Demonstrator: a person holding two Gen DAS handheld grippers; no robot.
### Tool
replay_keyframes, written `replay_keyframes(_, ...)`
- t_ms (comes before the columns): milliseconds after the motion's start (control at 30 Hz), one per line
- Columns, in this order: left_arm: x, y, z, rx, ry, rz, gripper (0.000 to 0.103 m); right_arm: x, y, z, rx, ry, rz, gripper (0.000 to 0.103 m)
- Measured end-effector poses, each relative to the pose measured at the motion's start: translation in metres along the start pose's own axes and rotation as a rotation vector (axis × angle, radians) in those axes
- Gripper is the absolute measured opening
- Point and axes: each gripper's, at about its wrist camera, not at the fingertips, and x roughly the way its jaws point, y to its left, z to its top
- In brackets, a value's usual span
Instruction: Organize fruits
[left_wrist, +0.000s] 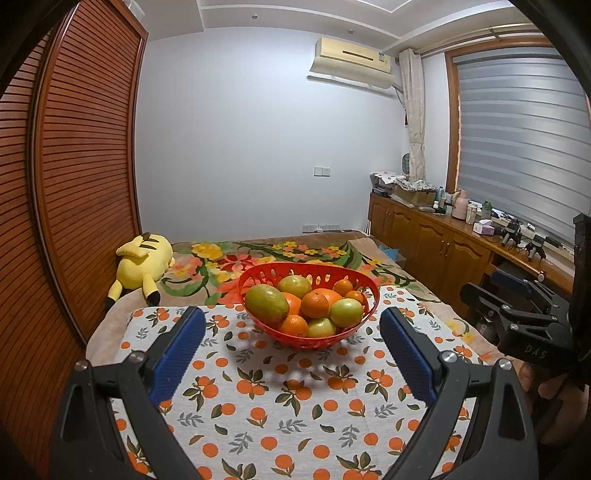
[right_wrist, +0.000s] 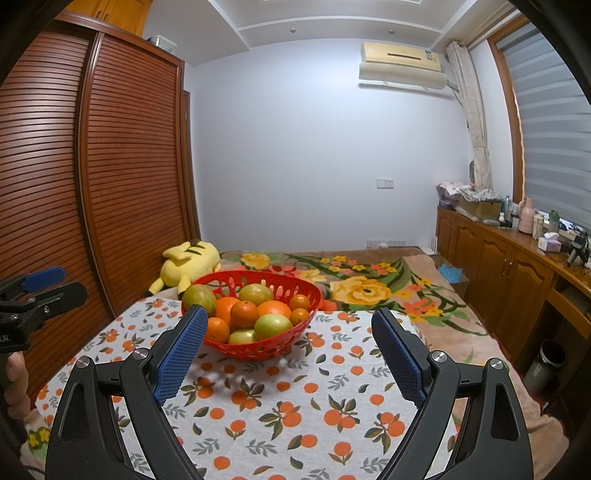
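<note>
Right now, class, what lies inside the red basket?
The red basket holds oranges, small tangerines and green fruits, piled together. Anything beneath the top layer is hidden.

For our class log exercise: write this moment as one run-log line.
left hand-held gripper: open, empty | right hand-held gripper: open, empty | fruits: all in red basket

Lower fruits hidden under top layer in red basket (left_wrist: 309, 334). Right tool (left_wrist: 517, 295) cut by frame edge in left wrist view. Small items on side bench (right_wrist: 532, 236) too small to tell.
</note>
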Motion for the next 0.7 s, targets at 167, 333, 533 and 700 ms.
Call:
replay_keyframes(167,-0.0001,0.0001,-0.0001,0.001,0.000,0.000,0.096,0.0000,0.0002,0.0001,0.001,-0.001,-0.001,0.092)
replay_keyframes(333,-0.0007,0.0001,0.0001,0.000,-0.001,-0.001,0.096,-0.0002,0.0002,-0.0005,0.000,-0.001,-0.002,0.092)
replay_keyframes(533,-0.0029,0.0004,0.0024,0.000,-0.005,0.000,0.096,0.0000,0.0001,-0.0003,0.001,0.000,-0.002,0.092)
replay_keyframes(700,-0.0035,0.0004,0.0033,0.001,-0.005,-0.002,0.096,0.0000,-0.0001,-0.0003,0.002,-0.001,-0.001,0.092)
